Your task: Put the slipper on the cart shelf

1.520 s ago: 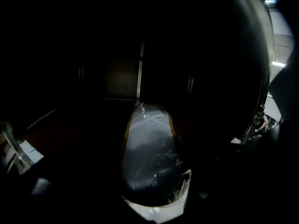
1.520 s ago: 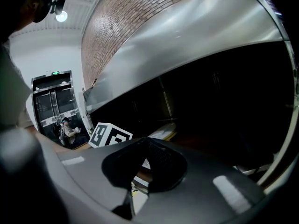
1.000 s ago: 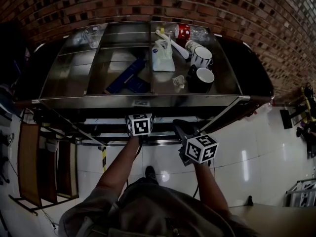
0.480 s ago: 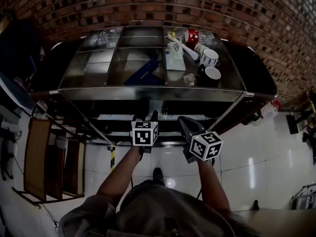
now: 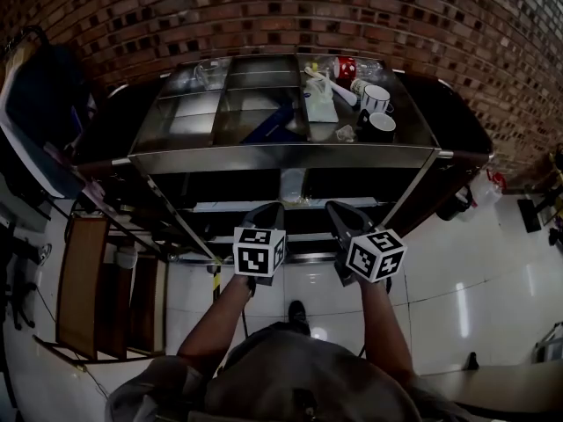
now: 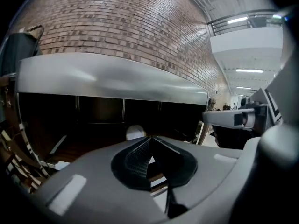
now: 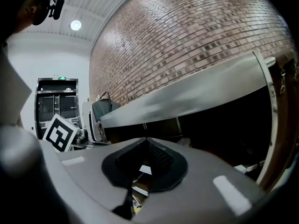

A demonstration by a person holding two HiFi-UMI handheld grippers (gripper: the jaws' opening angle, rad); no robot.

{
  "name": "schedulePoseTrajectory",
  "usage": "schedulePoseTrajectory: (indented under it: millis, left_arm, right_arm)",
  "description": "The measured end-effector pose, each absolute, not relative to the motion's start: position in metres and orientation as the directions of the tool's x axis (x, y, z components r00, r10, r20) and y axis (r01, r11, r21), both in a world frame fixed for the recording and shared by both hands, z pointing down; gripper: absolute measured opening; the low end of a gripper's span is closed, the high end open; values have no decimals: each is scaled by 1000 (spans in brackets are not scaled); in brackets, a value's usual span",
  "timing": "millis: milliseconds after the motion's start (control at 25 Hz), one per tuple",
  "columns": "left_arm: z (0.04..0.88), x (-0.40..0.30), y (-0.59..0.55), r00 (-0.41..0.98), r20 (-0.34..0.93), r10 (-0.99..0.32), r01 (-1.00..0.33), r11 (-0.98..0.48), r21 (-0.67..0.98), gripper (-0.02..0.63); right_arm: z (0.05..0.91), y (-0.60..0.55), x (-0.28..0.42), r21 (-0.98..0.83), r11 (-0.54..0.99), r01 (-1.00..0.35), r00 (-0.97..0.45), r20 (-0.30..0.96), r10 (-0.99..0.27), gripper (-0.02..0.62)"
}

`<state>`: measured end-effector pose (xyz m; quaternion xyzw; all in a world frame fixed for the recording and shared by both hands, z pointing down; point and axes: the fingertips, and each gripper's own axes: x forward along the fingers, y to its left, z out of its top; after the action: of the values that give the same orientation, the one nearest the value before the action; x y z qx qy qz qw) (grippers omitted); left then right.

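The steel cart (image 5: 281,157) stands against the brick wall. On its lower shelf lies a pale rounded thing (image 6: 135,132), perhaps the slipper, which shows as a pale patch (image 5: 293,185) in the head view. My left gripper (image 5: 268,209) hangs in front of the cart below the top shelf's rim, apart from that thing. Its jaws have just been closing, and the left gripper (image 6: 150,139) now stands shut with nothing between its fingers. Beside it the right gripper (image 5: 339,207) is at the same height. The right gripper (image 7: 146,140) is also shut and holds nothing.
The top shelf holds a flat blue thing (image 5: 273,123), two mugs (image 5: 378,112), a bottle with a red label (image 5: 347,65), a white packet (image 5: 324,104) and a glass (image 5: 207,73). Wooden frames (image 5: 84,284) lean at the left. A dark bag (image 5: 40,104) hangs there.
Both grippers have drawn back from under the top shelf's rim and risen. The left gripper's fingers, hidden under the rim before, now show in front of the cart.
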<state>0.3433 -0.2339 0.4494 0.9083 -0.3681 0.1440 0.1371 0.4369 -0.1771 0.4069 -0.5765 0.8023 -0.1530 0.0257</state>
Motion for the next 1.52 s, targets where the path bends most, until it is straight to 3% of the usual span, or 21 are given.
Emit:
schedulePoseTrajectory:
  millis: [640,1520]
  left_arm:
    - [426,315,-205,760,294,-579,-642,-738,206,8]
    - [425,310,-203,771,302,-561,-624,-760,183,8]
  right_arm:
    - [400,-150,393,-205,316,-926,-352,176,-919,-2]
    - [393,-147,379,-195,337,-921,-368,156,-917,-2]
